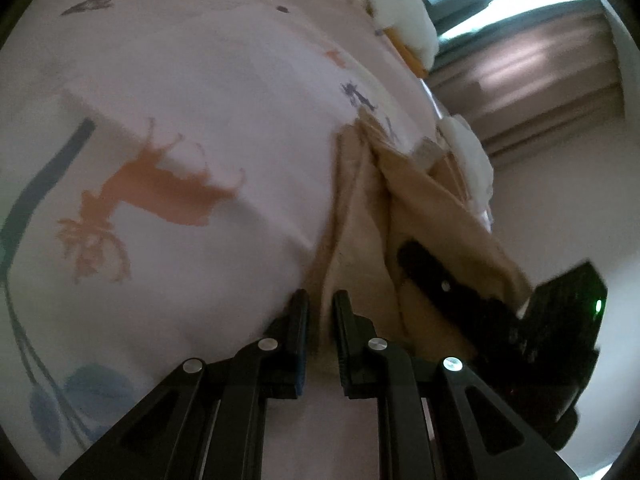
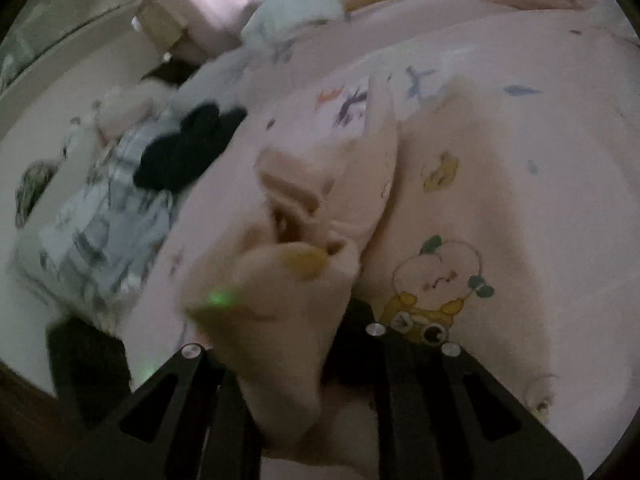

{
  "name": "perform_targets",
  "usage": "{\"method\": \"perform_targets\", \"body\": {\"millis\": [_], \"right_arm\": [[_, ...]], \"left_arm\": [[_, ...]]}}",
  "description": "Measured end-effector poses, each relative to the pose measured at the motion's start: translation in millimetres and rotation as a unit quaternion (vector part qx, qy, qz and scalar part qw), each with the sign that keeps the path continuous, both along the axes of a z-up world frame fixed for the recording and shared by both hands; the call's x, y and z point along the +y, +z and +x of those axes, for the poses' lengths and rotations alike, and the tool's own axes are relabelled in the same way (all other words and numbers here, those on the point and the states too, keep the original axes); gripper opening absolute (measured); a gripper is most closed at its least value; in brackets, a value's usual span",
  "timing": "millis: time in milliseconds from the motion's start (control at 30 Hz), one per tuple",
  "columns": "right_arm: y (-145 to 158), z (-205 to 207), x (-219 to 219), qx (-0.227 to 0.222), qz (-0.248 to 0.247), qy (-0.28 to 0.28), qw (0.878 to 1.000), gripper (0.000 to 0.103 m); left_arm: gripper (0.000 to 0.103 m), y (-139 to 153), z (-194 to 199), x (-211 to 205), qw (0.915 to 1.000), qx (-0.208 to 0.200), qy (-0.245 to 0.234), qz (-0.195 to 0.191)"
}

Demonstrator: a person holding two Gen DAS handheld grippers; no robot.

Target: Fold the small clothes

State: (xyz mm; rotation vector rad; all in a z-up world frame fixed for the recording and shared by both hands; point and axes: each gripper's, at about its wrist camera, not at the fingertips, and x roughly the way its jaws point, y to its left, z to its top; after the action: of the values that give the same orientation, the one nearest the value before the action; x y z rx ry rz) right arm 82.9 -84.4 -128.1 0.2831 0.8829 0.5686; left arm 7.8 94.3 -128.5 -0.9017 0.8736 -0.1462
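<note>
Garment: small beige top (image 2: 460, 216) with a cartoon print, lying on the bed, one part lifted and bunched at the near edge.
Left gripper (image 1: 320, 320): narrow gap between the pads, a beige fold standing in that gap; cannot tell whether pinched or merely flanked.
Right gripper (image 2: 304, 344): draped under a raised flap of the same cloth, fingertips hidden; grip cannot be told.
Right gripper seen from the left wrist: black body (image 1: 460, 292) lying against the beige fold, just beside the left jaws.
Risk, slip: thin hold on soft fleece, likely to slide free if pulled fast, dropping the flap short of its fold line.
Risk, skew: two grippers close together on one edge, likely to twist the fold.
Risk, snag: cloth over the right jaws may catch on release.
Surface: pale pink bedsheet (image 1: 180, 92) with animal and leaf prints; soft, yielding.
Room: white pillows (image 2: 312, 4) at the head, plaid and black clothes (image 2: 120, 200) heaped at the bedside, curtains (image 1: 552, 60) lit from behind.
</note>
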Motion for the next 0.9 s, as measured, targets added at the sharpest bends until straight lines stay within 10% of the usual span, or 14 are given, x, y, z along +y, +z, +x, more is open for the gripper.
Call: {"method": "perform_targets", "body": {"millis": [633,900], "right_arm": [[-3.2,-62.7,5.3,0.041,0.005,0.143,0.989,0.038],[33.0,-65.4,-36.8,-0.012,0.026,0.081,0.996,0.061]], "left_arm": [[0.015,-10.8,-15.5,23.8,0.9974,0.003,0.036,-0.062],[0.028,-10.2,-6.2,26.8,0.9951,-0.016,0.004,-0.098]]}}
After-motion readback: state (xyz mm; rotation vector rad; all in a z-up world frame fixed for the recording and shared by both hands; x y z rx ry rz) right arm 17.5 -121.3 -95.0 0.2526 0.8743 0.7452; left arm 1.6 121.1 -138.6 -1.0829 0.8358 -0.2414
